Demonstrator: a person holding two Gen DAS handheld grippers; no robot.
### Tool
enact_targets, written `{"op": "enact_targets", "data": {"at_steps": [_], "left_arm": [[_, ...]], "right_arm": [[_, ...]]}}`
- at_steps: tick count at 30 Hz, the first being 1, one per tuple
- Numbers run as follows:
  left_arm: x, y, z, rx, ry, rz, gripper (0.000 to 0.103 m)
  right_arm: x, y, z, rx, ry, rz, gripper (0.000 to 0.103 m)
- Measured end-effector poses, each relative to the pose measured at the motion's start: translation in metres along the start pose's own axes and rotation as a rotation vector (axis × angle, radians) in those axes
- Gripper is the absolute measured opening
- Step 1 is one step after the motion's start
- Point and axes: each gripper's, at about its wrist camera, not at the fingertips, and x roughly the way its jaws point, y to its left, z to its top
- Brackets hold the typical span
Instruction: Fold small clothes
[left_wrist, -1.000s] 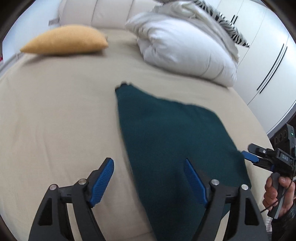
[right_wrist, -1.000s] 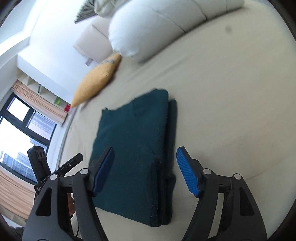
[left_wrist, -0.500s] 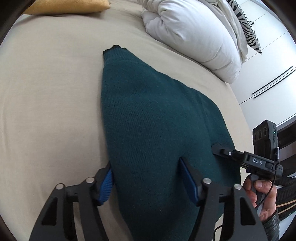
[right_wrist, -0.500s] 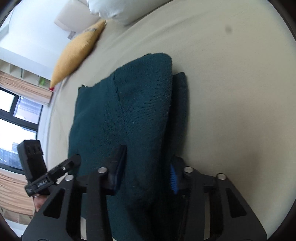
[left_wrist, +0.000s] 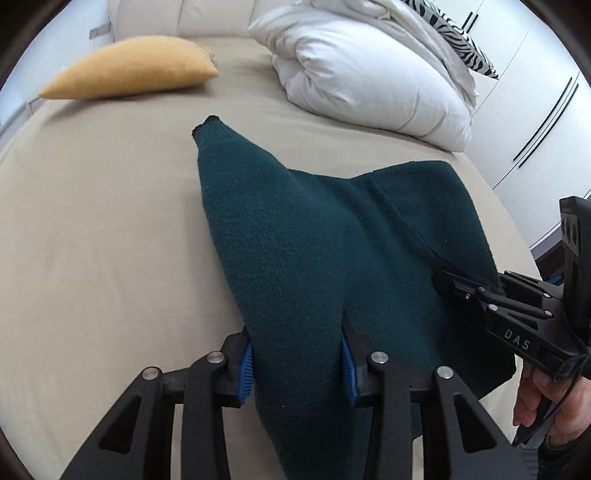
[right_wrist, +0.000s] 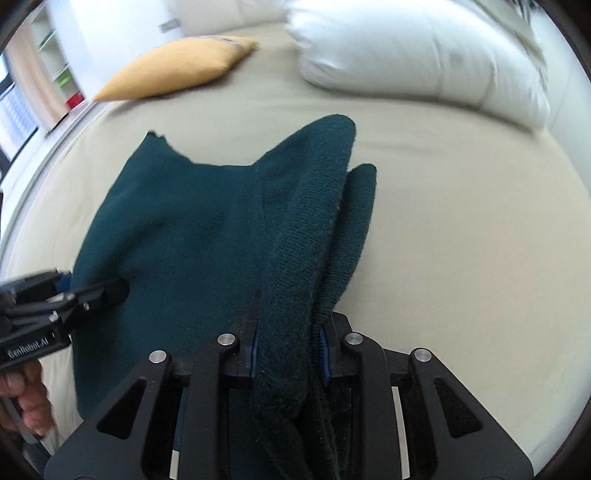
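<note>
A dark green knitted garment (left_wrist: 314, 236) lies folded on the beige bed. My left gripper (left_wrist: 297, 363) is shut on its near left edge and lifts that edge off the bed. My right gripper (right_wrist: 288, 350) is shut on the thick folded right edge of the same garment (right_wrist: 192, 229), also raised. The right gripper shows in the left wrist view (left_wrist: 491, 306) at the garment's right side. The left gripper shows in the right wrist view (right_wrist: 74, 299) at its left side.
A mustard cushion (left_wrist: 133, 72) lies at the far left of the bed (left_wrist: 92, 240). A bundled white duvet (left_wrist: 369, 77) lies at the far right with a zebra-print pillow (left_wrist: 458, 33) behind it. White wardrobe doors (left_wrist: 535, 110) stand to the right.
Both grippers moved down onto the garment's near edge and shut on it. The near edge is now raised off the bed on both sides.
</note>
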Motion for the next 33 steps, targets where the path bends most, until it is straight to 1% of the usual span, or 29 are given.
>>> {"op": "enact_targets", "data": {"at_steps": [6, 8, 11, 14, 17, 20, 23, 26, 29, 30, 33], "left_arm": [[-0.066, 0.037, -0.025, 0.025, -0.049, 0.088, 0.04], [-0.084, 0.044, -0.034, 0.038, -0.064, 0.119, 0.04], [-0.111, 0.06, -0.052, 0.04, -0.082, 0.142, 0.04], [-0.134, 0.073, -0.067, 0.032, -0.097, 0.152, 0.04], [-0.147, 0.083, -0.085, 0.038, -0.1, 0.162, 0.04], [-0.151, 0.089, -0.103, 0.032, -0.092, 0.164, 0.04], [-0.146, 0.097, -0.112, 0.013, -0.079, 0.161, 0.04], [-0.132, 0.105, -0.119, -0.004, -0.051, 0.166, 0.041], [-0.105, 0.123, -0.13, -0.037, 0.018, 0.157, 0.042], [-0.097, 0.131, -0.136, -0.056, 0.041, 0.153, 0.046], [-0.09, 0.145, -0.145, -0.087, 0.022, 0.116, 0.051]], "right_arm": [[-0.038, 0.071, -0.016, -0.095, -0.056, 0.044, 0.021], [-0.048, 0.099, -0.019, -0.129, -0.071, 0.058, 0.021], [-0.062, 0.138, -0.023, -0.159, -0.088, 0.095, 0.021], [-0.07, 0.167, -0.027, -0.178, -0.101, 0.125, 0.021], [-0.075, 0.184, -0.036, -0.184, -0.097, 0.156, 0.021], [-0.073, 0.195, -0.044, -0.156, -0.082, 0.199, 0.021], [-0.064, 0.196, -0.056, -0.126, -0.065, 0.243, 0.021], [-0.04, 0.199, -0.057, -0.112, -0.043, 0.255, 0.021], [-0.012, 0.193, -0.063, -0.059, 0.007, 0.295, 0.021], [-0.004, 0.194, -0.065, -0.043, 0.024, 0.306, 0.021], [0.033, 0.176, -0.069, 0.036, 0.085, 0.345, 0.022]]}}
